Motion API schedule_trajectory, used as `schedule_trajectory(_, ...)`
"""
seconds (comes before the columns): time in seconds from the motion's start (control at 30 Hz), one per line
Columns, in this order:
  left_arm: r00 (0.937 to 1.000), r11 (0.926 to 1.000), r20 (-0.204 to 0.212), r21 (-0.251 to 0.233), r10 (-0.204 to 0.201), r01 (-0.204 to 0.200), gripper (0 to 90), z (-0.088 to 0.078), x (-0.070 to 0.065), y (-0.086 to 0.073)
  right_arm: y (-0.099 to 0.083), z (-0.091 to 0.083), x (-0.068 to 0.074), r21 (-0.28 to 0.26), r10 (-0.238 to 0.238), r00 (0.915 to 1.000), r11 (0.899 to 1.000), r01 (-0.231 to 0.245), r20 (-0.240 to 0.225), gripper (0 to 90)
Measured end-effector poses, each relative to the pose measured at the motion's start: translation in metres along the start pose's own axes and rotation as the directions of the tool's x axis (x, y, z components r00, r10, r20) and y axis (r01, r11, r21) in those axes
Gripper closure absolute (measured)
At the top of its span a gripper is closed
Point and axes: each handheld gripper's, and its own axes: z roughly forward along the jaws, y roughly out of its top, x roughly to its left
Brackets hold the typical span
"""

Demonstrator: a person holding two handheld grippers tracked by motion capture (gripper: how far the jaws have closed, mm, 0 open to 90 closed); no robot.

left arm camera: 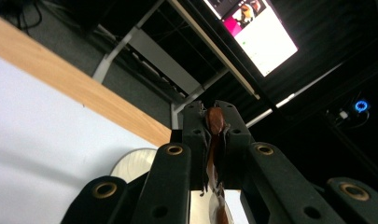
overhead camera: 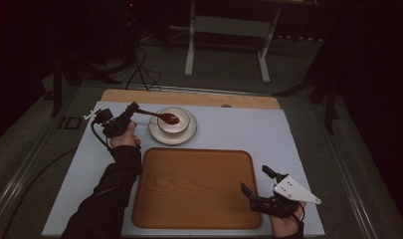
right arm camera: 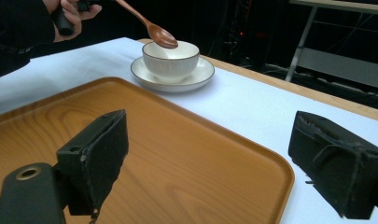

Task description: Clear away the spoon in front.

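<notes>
A: What lies on the counter (overhead camera: 288, 144)?

B: A pale, matte sheet covers it, with a strip of light wood showing along the far edge. Toward the near edge sits a tray (overhead camera: 194, 191), a rounded rectangle of orange-brown wood grain with a low raised rim. Just beyond the tray's far edge, left of centre, stands a round glazed saucer (overhead camera: 161, 137), off-white with a thin dark rim line, and on it a small bowl (right arm camera: 175, 63) of the same ware.

A: And the spoon?

B: The spoon (overhead camera: 161, 116) is dark reddish wood, smooth, with a slim handle and an oval head. Its head hangs over the bowl's mouth, above the rim, and I cannot tell whether it touches the bowl. The handle slopes up and away to the left.

A: Who holds it?

B: The left tongs (overhead camera: 132, 110), by the counter's far left corner. Their black jaws are pressed together on the handle; in the left gripper view the wood shows squeezed between the pads, its end poking out past the tips.

A: The other hand?

B: The right tongs (overhead camera: 256, 181) hover at the tray's near right corner, jaws spread wide with nothing between them. Their pads are black, rough foam, frayed at the edges, one over the tray and one over the pale sheet.
</notes>
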Motion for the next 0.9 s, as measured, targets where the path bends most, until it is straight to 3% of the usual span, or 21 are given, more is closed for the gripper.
schedule_trajectory(0.33,0.9933,0.9936,0.063,0.052,0.097,-0.100,83.8,-0.014,-0.002,0.025,-0.001,0.001,0.001,0.004,-0.005,1.0000,1.000,0.005,-0.001,11.9)
schedule_trajectory(0.6,0.9776,0.9782,0.122,0.097,0.172,-0.184,83.8,-0.024,-0.001,0.042,0.000,0.001,0.001,0.005,-0.010,0.9999,1.000,0.010,0.006,11.9)
schedule_trajectory(0.67,0.9705,0.9723,0.160,0.120,0.180,-0.201,83.8,-0.025,-0.001,0.045,0.000,0.001,0.001,0.005,-0.011,0.9999,1.000,0.011,0.007,11.9)
schedule_trajectory(0.8,0.9546,0.9557,0.186,0.139,0.233,-0.260,83.8,-0.030,-0.003,0.052,0.000,0.001,0.001,0.000,-0.011,0.9999,1.000,0.011,0.003,12.7)
schedule_trajectory(0.83,0.9492,0.9519,0.215,0.153,0.230,-0.265,83.8,-0.030,-0.004,0.054,0.000,0.001,0.001,0.000,-0.011,0.9999,1.000,0.011,0.005,12.7)
schedule_trajectory(0.9,0.9399,0.9408,0.229,0.168,0.254,-0.295,83.8,-0.032,-0.005,0.057,0.000,0.000,0.001,-0.001,-0.011,0.9999,1.000,0.011,0.004,12.7)
